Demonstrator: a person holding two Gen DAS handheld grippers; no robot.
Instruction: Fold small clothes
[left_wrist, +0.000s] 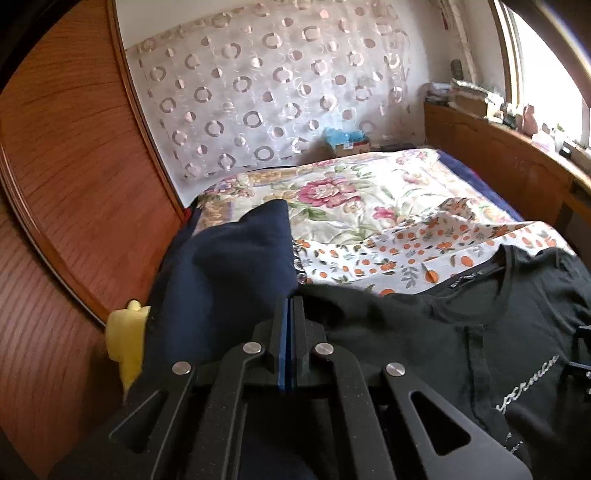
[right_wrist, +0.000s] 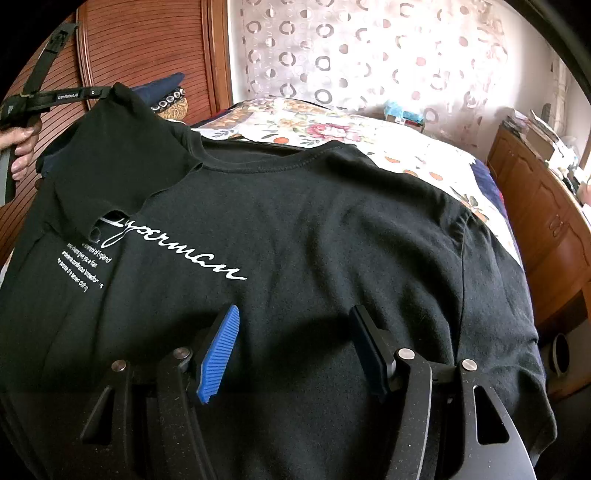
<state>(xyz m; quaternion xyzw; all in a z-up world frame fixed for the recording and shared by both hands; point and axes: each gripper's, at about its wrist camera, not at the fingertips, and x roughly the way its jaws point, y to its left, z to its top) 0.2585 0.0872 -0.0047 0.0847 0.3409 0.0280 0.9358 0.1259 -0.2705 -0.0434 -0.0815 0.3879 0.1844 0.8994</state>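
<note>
A black T-shirt (right_wrist: 314, 221) with white script print lies face up on the bed, neck toward the far end. Its left sleeve (right_wrist: 122, 155) is lifted and folded in over the chest. My left gripper (right_wrist: 110, 90), held by a hand at the upper left, is shut on the sleeve's edge. In the left wrist view its blue pads (left_wrist: 287, 332) are pressed together, with the black T-shirt (left_wrist: 424, 332) fabric at their tips. My right gripper (right_wrist: 293, 310) hovers open over the shirt's lower front, with nothing between its fingers.
A floral bedspread (left_wrist: 332, 192) and an orange-dotted cloth (left_wrist: 406, 251) cover the bed. A navy garment (left_wrist: 229, 266) lies at the left edge beside a yellow object (left_wrist: 125, 339). A wooden wardrobe (left_wrist: 74, 166) stands on the left and a wooden cabinet (right_wrist: 546, 221) on the right.
</note>
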